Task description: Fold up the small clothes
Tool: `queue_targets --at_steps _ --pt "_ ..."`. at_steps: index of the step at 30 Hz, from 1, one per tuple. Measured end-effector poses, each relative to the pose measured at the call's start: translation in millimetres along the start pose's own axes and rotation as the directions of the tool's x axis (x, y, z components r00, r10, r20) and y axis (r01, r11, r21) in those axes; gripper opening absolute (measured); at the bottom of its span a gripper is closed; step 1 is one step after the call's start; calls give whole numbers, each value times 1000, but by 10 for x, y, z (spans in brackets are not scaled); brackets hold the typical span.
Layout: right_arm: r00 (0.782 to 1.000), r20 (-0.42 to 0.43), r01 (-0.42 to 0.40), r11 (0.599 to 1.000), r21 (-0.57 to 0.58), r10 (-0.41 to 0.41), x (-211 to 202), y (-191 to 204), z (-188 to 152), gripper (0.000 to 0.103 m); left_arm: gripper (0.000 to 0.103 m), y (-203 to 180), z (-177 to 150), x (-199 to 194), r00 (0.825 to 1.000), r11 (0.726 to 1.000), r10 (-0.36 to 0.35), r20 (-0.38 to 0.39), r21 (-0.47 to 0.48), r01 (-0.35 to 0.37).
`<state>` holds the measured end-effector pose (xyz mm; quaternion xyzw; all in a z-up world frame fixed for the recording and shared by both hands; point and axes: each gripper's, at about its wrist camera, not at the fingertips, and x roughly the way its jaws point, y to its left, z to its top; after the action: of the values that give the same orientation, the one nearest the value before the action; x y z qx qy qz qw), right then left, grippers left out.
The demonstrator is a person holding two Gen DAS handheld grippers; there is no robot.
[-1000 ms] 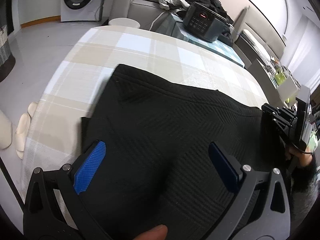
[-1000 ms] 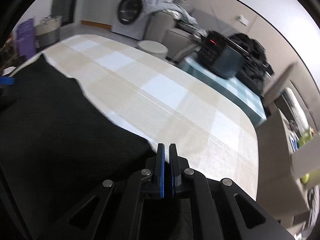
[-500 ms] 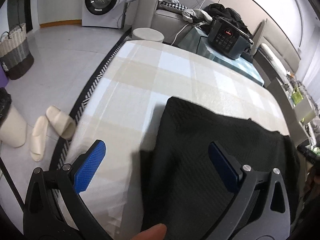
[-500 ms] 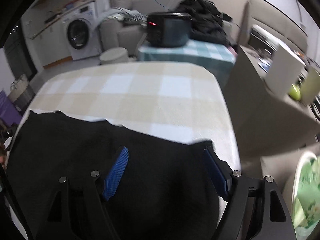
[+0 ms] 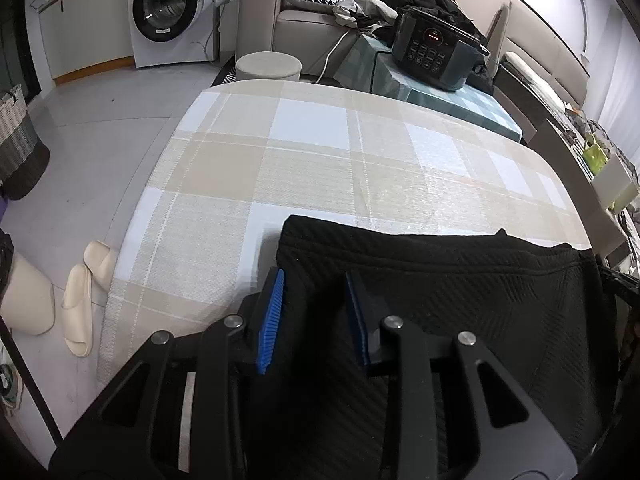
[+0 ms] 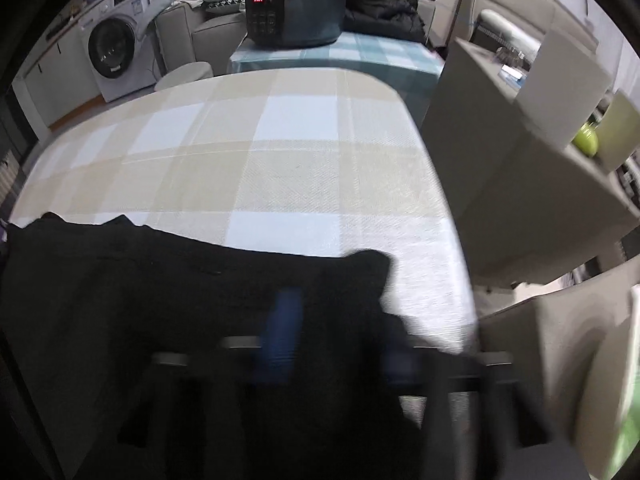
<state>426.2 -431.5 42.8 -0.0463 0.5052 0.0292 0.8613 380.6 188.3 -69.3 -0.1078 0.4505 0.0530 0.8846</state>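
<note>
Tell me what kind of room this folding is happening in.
Most likely a lived-in home, a combined living and laundry area: a washing machine by the wall, a sofa heaped with clothes, and a multicooker on a side table beyond the checked tablecloth.

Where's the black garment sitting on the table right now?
The black garment lies at the near edge of the checked table, toward its right side in the left wrist view, between both grippers.
</note>
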Motion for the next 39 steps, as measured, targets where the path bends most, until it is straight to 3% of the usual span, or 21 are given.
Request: queue_targets --at_steps 5,9,17,18,21,27,31,35,36,38,39 --pt "988 145 39 997 65 -48 -328 -217 -53 7 28 138 -11 26 1000 999 0 -13 -43 -1" --pt "990 135 29 996 82 -40 -308 -282 -45 7 28 209 -7 41 999 996 -30 -13 -88 29" --pt "988 155 -7 998 60 -3 -277 -199 -15 7 28 142 89 152 997 993 -73 -31 -92 70" --pt "987 158 0 999 54 -9 -277 -185 -15 7 26 132 96 178 997 995 -63 -40 -85 59" --pt "984 176 3 999 42 -10 -290 -170 -21 7 4 133 104 182 998 995 -59 -13 -77 58" --pt "969 244 11 998 68 -28 -353 -221 21 7 3 348 125 73 997 985 -52 55 -160 60" --pt "975 220 21 997 71 -36 -219 -178 82 7 1 399 161 118 997 984 50 50 -175 -41" --pt "991 118 57 996 66 -64 50 -115 108 10 2 459 139 100 1000 978 30 8 -207 -28" --pt "992 107 60 996 67 -67 56 -114 92 10 4 453 124 67 999 980 33 9 -197 -31" --pt "993 114 34 997 65 -42 -43 -101 45 21 19 424 84 -36 999 985 48 17 -169 -45" --pt "992 125 17 998 56 -24 -135 -85 11 25 41 404 50 -133 998 987 56 22 -154 -52"
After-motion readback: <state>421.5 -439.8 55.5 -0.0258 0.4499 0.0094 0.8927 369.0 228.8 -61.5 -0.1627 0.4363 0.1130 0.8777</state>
